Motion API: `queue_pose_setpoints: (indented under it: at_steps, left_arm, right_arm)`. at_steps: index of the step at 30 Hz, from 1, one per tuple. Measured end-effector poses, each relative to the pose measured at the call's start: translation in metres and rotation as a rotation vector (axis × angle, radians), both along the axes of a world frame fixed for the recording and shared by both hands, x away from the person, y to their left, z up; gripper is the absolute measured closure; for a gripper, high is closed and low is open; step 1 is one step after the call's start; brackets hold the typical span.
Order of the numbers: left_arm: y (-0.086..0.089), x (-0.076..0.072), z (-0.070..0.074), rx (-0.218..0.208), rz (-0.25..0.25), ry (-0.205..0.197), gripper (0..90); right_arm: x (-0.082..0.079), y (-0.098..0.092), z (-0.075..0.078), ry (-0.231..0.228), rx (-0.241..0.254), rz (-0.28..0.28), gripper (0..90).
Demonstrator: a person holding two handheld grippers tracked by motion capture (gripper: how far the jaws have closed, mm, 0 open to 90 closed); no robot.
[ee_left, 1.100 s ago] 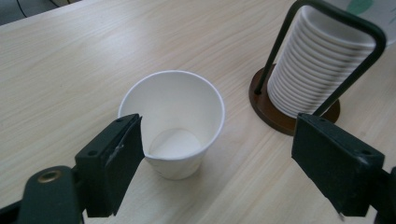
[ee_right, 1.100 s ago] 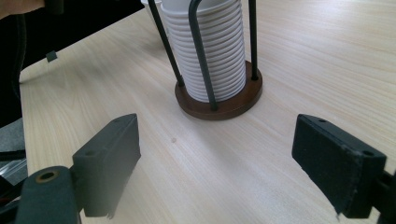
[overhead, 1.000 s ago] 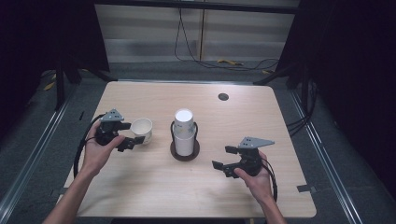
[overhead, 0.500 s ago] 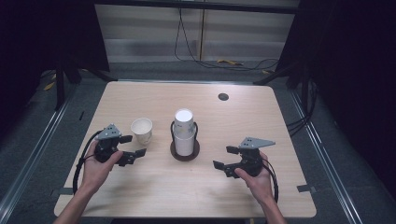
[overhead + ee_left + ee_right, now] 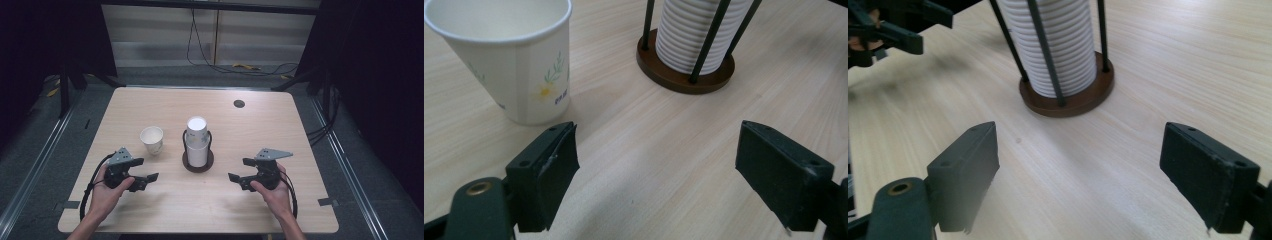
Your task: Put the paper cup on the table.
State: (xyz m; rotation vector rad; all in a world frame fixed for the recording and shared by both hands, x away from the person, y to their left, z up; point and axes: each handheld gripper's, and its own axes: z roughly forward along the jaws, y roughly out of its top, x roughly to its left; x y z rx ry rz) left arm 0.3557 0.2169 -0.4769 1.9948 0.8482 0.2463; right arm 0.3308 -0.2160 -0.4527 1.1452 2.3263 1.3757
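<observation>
A white paper cup with a small flower print stands upright on the wooden table, left of the cup holder. The holder is a brown round base with black rods around a tall stack of white cups. My left gripper rests near the table's front left, open and empty, a short way in front of the single cup. My right gripper sits at the front right, open and empty, pointing toward the holder.
A round dark grommet is set in the table at the back right. Cables trail from both grippers off the front edge. A dark floor with rails surrounds the table. In the right gripper view, the left gripper appears at top left.
My left gripper let go of the paper cup and pulled back toward the front edge. The cup stands alone where it was set. The right gripper barely moved.
</observation>
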Motion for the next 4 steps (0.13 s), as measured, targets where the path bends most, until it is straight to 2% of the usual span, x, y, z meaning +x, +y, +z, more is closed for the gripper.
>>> queue_pose_setpoints:
  at_steps: [1,3,4]
  left_arm:
    - [-0.0004,-0.0003,-0.0012,0.013,-0.004,-0.003,17.1]
    - [-0.002,-0.0003,-0.0039,0.008,-0.007,-0.002,17.1]
    - [-0.0026,0.0002,-0.0045,0.021,-0.009,0.001,17.1]
  right_arm:
    - [0.0005,-0.0003,-0.0013,0.0,-0.003,-0.013,15.5]
    - [0.0023,-0.0008,-0.0059,0.002,-0.016,-0.031,16.0]
    - [0.0039,-0.0013,-0.0091,0.013,-0.035,-0.051,16.8]
